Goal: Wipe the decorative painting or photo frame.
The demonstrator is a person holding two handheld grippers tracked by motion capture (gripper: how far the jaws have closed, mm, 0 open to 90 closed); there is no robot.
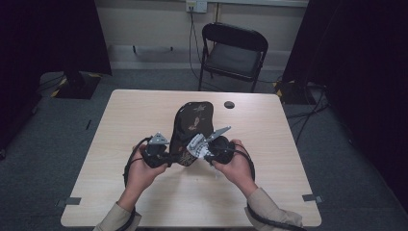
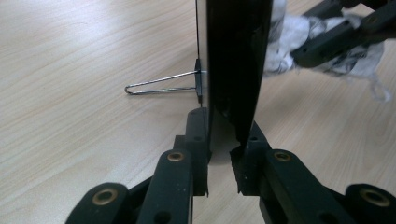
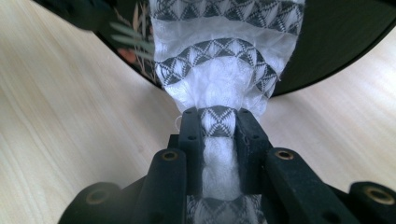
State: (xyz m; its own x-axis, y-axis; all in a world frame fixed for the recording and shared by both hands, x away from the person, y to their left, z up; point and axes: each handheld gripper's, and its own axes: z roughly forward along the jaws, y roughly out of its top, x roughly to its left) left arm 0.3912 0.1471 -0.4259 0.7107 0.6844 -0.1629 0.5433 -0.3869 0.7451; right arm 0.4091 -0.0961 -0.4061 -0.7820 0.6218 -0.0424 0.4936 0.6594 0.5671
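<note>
Patterned white cloth (image 3: pixel 219 84) is clamped in my right gripper (image 3: pixel 219 122), left gripper (image 2: pixel 224 135) pinches the dark floral case (image 1: pixel 191 126); I'd say stuffing's barely begun.

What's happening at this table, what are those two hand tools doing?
A person holds a gripper in each hand over a wooden table. The left gripper is clamped on the edge of a dark flowered pouch, where a wire clip sticks out. The right gripper pinches a white cloth with grey triangles at the pouch.
</note>
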